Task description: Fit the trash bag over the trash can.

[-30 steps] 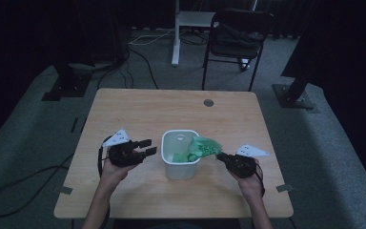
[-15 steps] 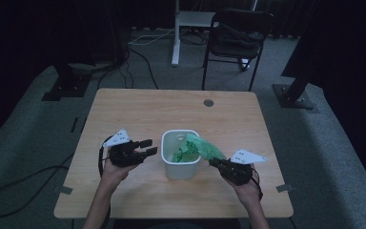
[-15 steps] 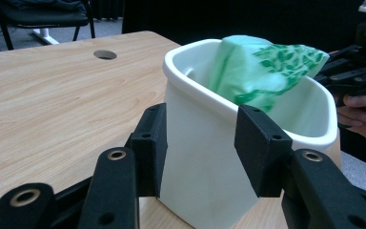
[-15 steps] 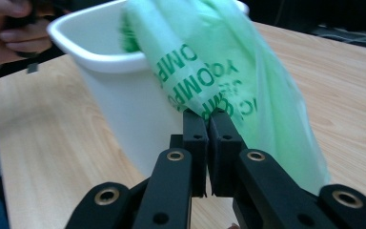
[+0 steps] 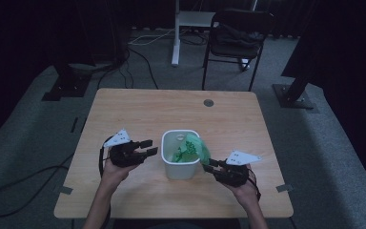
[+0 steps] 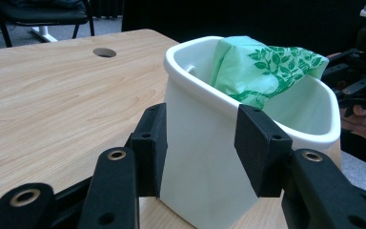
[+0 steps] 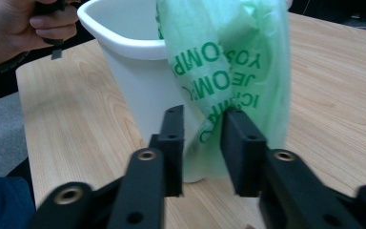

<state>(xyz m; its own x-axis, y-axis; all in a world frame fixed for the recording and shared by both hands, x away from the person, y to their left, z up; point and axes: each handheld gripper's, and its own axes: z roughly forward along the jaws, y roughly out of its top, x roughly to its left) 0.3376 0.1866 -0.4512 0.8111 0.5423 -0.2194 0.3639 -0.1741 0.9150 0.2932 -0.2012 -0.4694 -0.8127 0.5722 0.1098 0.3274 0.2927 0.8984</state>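
A white plastic bin stands at the middle of the wooden table. A green bag with leaf print lies in it and hangs out over its right rim. My left gripper is left of the bin, open, its fingertips just short of the wall; in the left gripper view the bin stands behind the jaws. My right gripper is at the bin's right side. Its jaws have just been opening, and the bag's hanging fold sits loose between them.
A round cable hole is near the table's far edge. Beyond the table stand a dark chair, a white post and stand bases, with cables on the floor.
The right gripper has moved left toward the bin, bringing the green bag over the rim, and its jaws have parted. The left gripper has stayed in place.
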